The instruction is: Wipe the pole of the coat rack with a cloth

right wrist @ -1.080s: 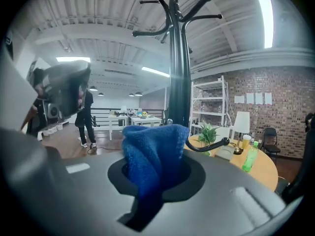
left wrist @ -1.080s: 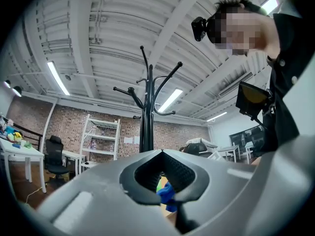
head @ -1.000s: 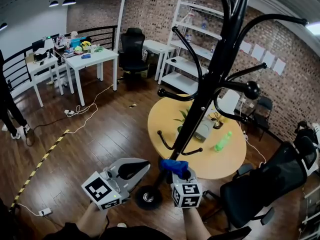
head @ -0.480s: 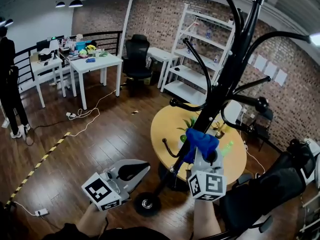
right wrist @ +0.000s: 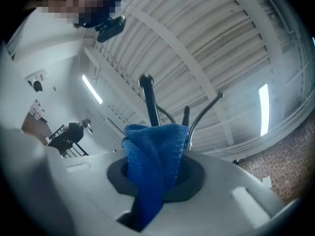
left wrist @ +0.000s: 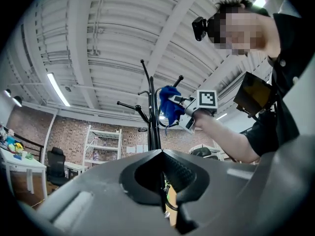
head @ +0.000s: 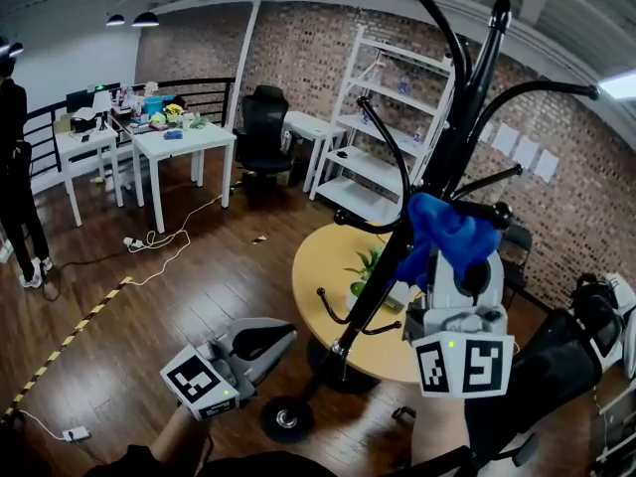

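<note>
A black coat rack pole leans up from its round base to curved hooks at the top. My right gripper is shut on a blue cloth, which presses against the pole about halfway up, just under the lower hooks. The cloth fills the right gripper view, with the pole rising behind it. My left gripper hangs low to the left of the pole, shut and holding nothing. Past its tip, the left gripper view shows the pole and the cloth.
A round yellow table with a plant stands right behind the rack. A black office chair is at the right, a white shelf unit at the brick wall, white desks and a standing person at the left. Cables lie on the floor.
My right gripper has climbed with the cloth along the pole, from near the base to about mid-height. The left gripper has stayed where it was.
</note>
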Available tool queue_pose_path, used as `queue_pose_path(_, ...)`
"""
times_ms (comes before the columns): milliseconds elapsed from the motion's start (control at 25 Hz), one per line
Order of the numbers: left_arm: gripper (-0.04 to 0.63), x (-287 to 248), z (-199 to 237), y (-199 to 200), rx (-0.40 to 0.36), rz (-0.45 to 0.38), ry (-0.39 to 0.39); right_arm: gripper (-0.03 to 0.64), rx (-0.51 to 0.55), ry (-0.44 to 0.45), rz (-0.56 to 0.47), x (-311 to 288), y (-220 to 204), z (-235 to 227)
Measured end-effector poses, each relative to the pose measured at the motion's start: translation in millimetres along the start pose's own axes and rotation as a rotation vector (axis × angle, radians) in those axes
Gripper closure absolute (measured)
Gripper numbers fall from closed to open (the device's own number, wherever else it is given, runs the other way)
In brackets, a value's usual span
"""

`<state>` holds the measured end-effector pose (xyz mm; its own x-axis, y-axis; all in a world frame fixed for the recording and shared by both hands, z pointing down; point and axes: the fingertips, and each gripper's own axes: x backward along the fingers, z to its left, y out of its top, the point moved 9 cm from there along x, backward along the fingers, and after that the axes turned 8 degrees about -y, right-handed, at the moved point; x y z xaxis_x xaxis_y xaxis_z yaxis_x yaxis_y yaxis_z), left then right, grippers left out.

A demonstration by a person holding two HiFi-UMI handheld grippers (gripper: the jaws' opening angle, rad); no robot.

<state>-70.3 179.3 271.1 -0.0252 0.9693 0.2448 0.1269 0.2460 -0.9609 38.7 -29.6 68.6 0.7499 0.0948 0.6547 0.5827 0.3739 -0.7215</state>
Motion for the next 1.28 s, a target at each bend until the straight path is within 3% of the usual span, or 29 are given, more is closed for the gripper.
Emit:
queue_pose_path(200,0.591,-7,-2,7,-0.018,-0.012,-0.012,0.558,0.005,0.037,-0.145,24,54,7)
queue_pose_path(440,0.592,-6,-6,7,-0.022,-0.007,-0.028,0.549,0.081,0.027,-0.177,22,49,8)
queue_pose_path(600,0.591,-2,-9,10,-0.016,-0.002,-0.019,0.538,0.13,0.002,-0.083,6,17,2)
queue_pose_path(880,0.592,2,-12,6,0.007,0.008,0.0,0.557,0.153,-0.027,0.181,-6,-73,-4)
queue_pose_path(1080,0.591,1,-12,-2,0.029,0.03,0.005,0.557,0.112,-0.054,0.204,12,-103,2)
queue_pose_path(1280,0.592,-3,-19,-11,0.06,0.06,-0.004,0.557,0.036,-0.045,0.314,46,-138,10)
